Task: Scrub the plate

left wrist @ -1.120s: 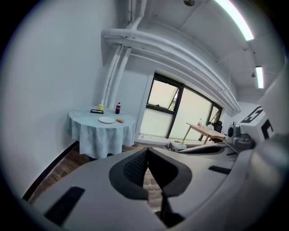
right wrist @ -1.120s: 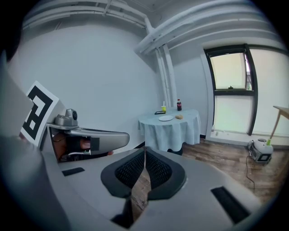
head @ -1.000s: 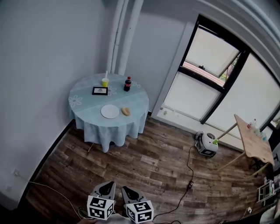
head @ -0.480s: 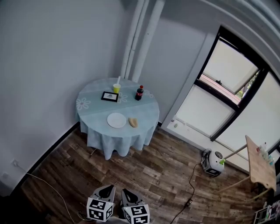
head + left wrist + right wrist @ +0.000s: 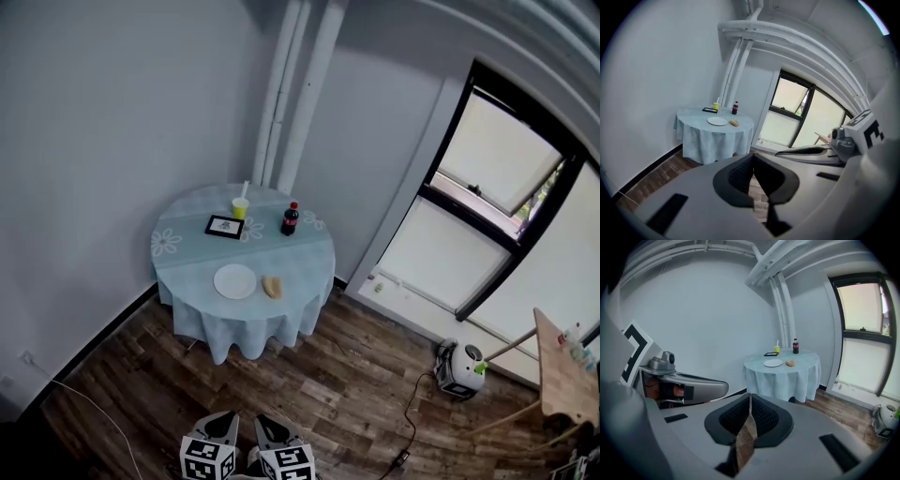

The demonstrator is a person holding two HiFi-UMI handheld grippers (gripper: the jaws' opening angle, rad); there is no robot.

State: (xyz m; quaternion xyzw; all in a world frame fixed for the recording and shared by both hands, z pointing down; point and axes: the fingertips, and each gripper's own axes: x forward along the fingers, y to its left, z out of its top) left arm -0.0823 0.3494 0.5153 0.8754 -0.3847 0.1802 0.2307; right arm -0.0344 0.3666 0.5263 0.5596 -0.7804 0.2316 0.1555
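The left gripper point(image 5: 752, 160) and the right gripper point(image 5: 750, 401) each have their two jaws pressed together, with nothing in them. They sit side by side low over the wooden floor point(image 5: 356, 394), well apart from the round table point(image 5: 246, 330). The white plate point(image 5: 234, 280) lies on the table's pale blue cloth, near the front edge. A small tan lump point(image 5: 272, 286) lies just beside it. Behind them stand a dark bottle point(image 5: 290, 219), a yellow cup point(image 5: 241, 207) and a little black frame point(image 5: 225, 226).
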